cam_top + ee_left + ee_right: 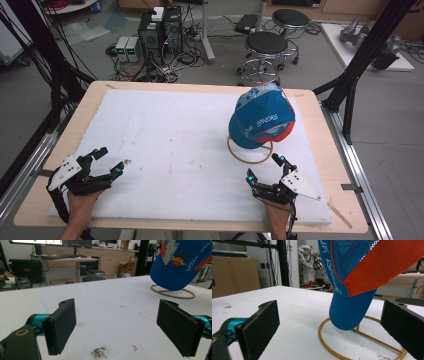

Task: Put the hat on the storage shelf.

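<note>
- Spreading across most of the high view, the table (320, 150) has a wooden edge and a white sheet (170, 145) laid over its top, marked with a few dark smudges.
- Sitting on the far right part of the sheet, a blue cap (261, 119) with orange panels and white lettering hangs on a stand, its brim tilted down toward the person.
- Under the cap, the stand's yellow wire ring (239, 153) lies flat on the sheet; in the right claw view the brim hangs just above this ring without touching the sheet.
- At the near right, the right claw (265, 167) rests low over the sheet, held in a hand, jaws spread wide with nothing between them, pointing at the cap and near the ring but apart from it.
- At the near left, the left claw (108, 161) is also held in a hand, jaws wide apart and empty, well away from the cap, with a dark smudge (100, 352) on the sheet just ahead of it.
</note>
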Action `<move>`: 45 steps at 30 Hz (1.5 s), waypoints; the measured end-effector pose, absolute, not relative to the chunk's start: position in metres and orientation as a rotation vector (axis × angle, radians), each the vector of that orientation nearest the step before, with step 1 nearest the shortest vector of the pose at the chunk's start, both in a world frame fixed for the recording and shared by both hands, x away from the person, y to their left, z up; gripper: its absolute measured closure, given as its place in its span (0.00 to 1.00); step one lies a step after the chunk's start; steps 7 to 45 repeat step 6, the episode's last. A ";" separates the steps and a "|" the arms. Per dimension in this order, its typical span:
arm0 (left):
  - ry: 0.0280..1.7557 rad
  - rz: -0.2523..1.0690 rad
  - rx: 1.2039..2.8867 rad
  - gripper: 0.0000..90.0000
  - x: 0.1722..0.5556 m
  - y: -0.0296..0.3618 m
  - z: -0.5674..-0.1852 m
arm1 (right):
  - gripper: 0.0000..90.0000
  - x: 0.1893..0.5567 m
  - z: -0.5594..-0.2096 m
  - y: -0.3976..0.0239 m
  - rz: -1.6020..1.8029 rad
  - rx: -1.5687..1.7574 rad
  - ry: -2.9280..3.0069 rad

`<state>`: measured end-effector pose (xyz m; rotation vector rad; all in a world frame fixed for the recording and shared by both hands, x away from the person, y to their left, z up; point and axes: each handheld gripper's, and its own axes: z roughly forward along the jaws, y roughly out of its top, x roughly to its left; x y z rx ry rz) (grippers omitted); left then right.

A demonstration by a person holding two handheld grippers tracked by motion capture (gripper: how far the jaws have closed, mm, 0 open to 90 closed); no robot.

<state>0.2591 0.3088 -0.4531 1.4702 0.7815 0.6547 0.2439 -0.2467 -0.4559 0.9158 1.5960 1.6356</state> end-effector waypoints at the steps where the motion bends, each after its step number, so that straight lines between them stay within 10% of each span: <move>1: 0.782 0.653 1.466 0.18 0.259 0.309 -0.453 | 0.01 0.244 -0.456 -0.247 1.635 0.918 1.597; 45: 0.781 0.652 1.464 0.18 0.259 0.309 -0.453 | 0.01 0.244 -0.456 -0.246 1.633 0.914 1.596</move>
